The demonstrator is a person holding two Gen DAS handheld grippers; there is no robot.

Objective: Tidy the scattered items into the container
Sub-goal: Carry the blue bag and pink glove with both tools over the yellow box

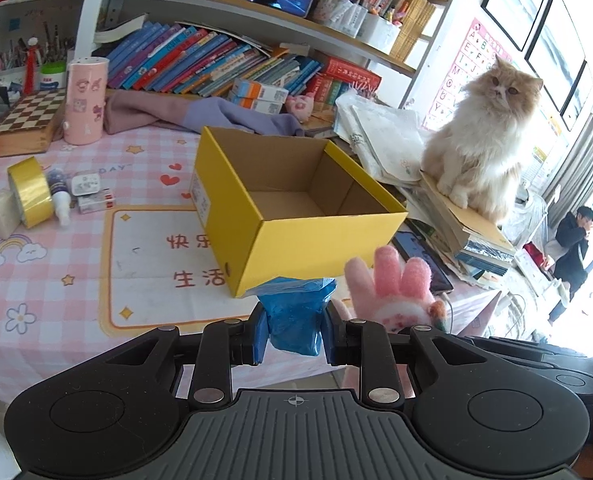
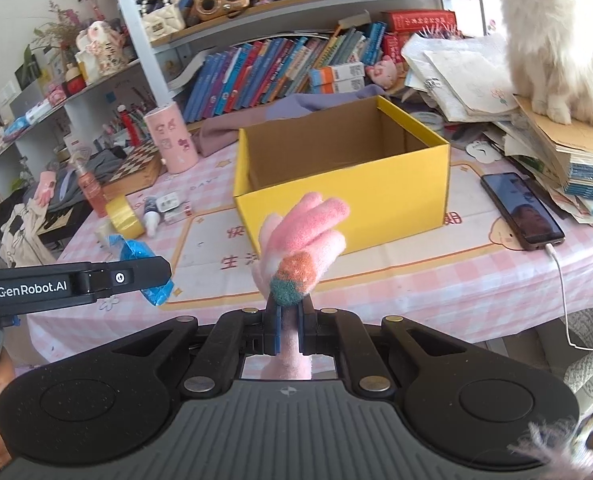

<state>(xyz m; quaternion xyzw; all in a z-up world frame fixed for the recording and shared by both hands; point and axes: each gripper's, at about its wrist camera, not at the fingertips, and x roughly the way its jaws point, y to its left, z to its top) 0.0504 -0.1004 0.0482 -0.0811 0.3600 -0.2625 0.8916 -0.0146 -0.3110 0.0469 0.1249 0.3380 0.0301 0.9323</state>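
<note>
An open yellow cardboard box (image 1: 320,248) stands empty on the pink checked tablecloth; it also shows in the right wrist view (image 2: 348,204). My left gripper (image 1: 294,334) is shut on a blue plastic packet (image 1: 296,312), held in front of the box's near corner. My right gripper (image 2: 289,330) is shut on a pink fuzzy glove (image 2: 302,240), held before the box's front wall. The glove also shows in the left wrist view (image 1: 396,288), to the right of the packet. The left gripper with the blue packet (image 2: 136,250) shows at the left of the right wrist view.
Left of the box lie a gold tape roll (image 1: 30,192), a small white bottle (image 1: 60,196) and small cartons (image 1: 94,200). A pink tube (image 1: 85,100) and chessboard (image 1: 28,116) stand behind. A phone (image 2: 522,210) lies to the right. A cat (image 1: 480,140) sits on stacked books.
</note>
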